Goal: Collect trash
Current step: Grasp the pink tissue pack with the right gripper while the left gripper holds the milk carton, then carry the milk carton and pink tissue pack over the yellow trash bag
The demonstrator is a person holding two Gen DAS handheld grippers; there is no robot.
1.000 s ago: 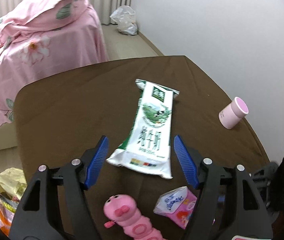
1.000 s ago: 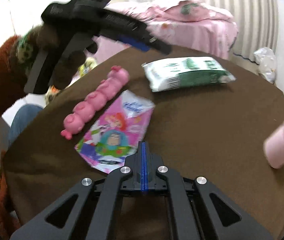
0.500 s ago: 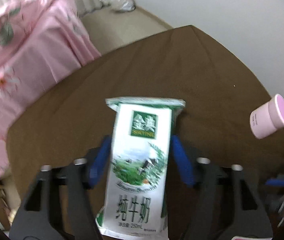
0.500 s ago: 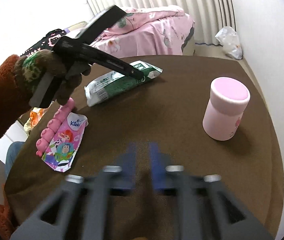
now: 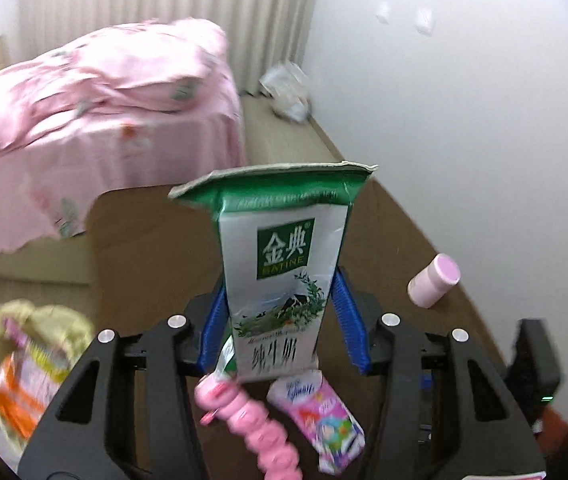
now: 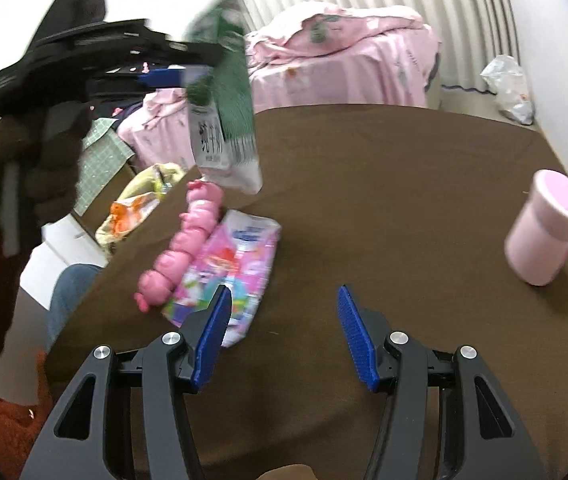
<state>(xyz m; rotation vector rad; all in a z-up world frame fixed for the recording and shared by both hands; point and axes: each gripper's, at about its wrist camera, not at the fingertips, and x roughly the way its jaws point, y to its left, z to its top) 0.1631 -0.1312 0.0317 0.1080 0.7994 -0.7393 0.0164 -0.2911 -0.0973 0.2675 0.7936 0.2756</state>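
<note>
A green and white milk pouch (image 5: 280,280) hangs upright above the brown table (image 6: 383,180). It sits between the blue pads of my left gripper (image 5: 280,292), whose jaws are closing on it. The right wrist view shows that gripper (image 6: 164,76) and the pouch (image 6: 224,120) raised at the upper left, held by a gloved hand. A pink cartoon wrapper (image 6: 236,264) lies flat on the table. My right gripper (image 6: 284,296) hovers open just right of it, with nothing between its pads.
A pink caterpillar toy (image 6: 188,236) lies beside the wrapper. A pink cup (image 6: 545,228) stands at the table's right side. A yellow bag of trash (image 5: 32,352) sits on the floor left of the table. Beyond are a pink bed (image 5: 84,100) and a white plastic bag (image 5: 287,92).
My left gripper closed around the milk pouch and lifted it off the table. My right gripper went from shut to open and now points near the pink wrapper.
</note>
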